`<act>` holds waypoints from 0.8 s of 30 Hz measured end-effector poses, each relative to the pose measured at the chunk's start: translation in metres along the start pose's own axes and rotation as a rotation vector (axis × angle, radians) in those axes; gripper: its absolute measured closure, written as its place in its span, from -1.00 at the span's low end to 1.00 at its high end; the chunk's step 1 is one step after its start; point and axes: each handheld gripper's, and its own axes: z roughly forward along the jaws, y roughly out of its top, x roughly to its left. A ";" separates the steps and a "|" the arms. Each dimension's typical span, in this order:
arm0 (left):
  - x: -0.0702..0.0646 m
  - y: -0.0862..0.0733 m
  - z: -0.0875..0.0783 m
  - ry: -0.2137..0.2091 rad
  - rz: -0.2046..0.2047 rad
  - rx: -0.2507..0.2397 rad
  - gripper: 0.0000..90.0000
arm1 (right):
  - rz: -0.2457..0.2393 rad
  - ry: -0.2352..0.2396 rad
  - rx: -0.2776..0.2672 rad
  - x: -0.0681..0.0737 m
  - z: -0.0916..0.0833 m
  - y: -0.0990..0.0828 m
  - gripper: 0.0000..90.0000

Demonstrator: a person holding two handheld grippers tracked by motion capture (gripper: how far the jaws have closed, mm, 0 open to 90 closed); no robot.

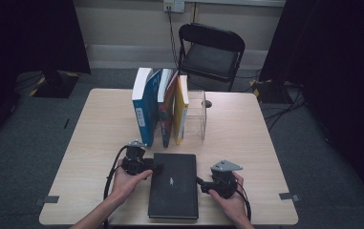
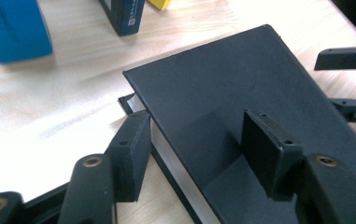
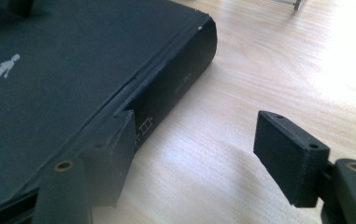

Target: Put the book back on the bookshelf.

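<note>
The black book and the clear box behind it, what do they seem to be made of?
Black book: probably matte cloth or paper over board; dull cover, white page edges in the left gripper view. Clear box: likely glossy acrylic; you see through its walls. Table: pale wood-look top with visible grain.

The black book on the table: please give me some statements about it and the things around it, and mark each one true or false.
1. The black book lies flat on the table. True.
2. The right gripper has its jaws clamped on the book's spine. False: they stand open, one jaw beside the spine.
3. Other books stand upright behind it. True.
4. The left gripper is over the blue book. False: its jaws straddle the black book's edge.
</note>
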 end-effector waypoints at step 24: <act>0.012 -0.009 0.001 -0.127 -0.196 -0.014 0.00 | 0.008 -0.001 -0.003 -0.001 0.001 -0.001 -0.34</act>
